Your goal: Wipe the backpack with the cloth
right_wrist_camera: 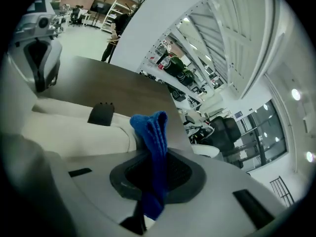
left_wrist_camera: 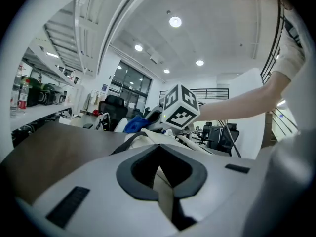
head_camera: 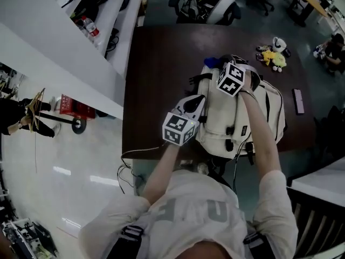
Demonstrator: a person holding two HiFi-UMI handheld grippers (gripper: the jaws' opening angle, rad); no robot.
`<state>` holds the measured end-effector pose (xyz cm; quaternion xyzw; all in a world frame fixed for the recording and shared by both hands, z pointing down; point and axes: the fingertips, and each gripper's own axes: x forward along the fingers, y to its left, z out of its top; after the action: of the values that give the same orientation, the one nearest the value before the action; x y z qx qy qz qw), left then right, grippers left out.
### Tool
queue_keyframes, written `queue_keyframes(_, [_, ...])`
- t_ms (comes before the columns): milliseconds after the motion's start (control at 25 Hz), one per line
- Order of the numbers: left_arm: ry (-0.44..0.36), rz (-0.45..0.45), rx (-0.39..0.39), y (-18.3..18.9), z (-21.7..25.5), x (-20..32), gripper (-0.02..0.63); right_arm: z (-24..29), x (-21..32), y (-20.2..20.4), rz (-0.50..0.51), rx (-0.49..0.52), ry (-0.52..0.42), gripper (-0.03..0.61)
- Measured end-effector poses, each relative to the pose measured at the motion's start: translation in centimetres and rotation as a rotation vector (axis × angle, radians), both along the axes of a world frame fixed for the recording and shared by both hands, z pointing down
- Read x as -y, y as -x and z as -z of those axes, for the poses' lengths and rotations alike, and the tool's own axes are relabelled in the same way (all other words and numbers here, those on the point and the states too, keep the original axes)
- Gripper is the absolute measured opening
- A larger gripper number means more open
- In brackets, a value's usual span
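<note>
Plainly, blue cloth (right_wrist_camera: 151, 128) between right gripper (right_wrist_camera: 153, 181) fingers (right_wrist_camera: 186, 174), over the cream backpack (head_camera: 223, 128).

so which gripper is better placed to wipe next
The right gripper: it is shut on the cloth, just over the backpack. The left gripper is clamped on backpack fabric, likely steadying it.

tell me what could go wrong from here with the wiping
1. The right gripper holds the blue cloth as a narrow bunched fold, so the hard jaws may scrape the backpack instead of the cloth.
2. The left gripper pinches only a thin strip of the backpack's cream fabric; a firm stroke could tug it free.
3. The backpack lies at the table's near edge and might slide off.
</note>
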<state>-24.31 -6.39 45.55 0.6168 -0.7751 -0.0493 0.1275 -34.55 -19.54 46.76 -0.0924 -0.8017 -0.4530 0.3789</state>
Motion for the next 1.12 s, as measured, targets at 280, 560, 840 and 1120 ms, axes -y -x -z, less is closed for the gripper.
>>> queue_keyframes(280, [-0.008,0.140,0.019,1.8,0.9,-2.3,0.003,0.0,-2.2,-1.7,0.066,-0.038,-0.044,0.041])
queue_keyframes(560, [-0.025,0.218,0.011,2.6,1.7,-3.9,0.003,0.6,-4.4,-4.5,0.043,-0.007,-0.015,0.041])
queue_keyframes(840, [-0.023,0.223,0.003,1.5,1.2,-4.0,0.003,-0.1,-7.5,-7.6,0.109,-0.027,-0.086,0.041])
queue_keyframes(1120, [-0.024,0.207,0.008,0.8,1.1,-4.3,0.003,0.2,-9.2,-8.7,0.072,-0.003,-0.039,0.041])
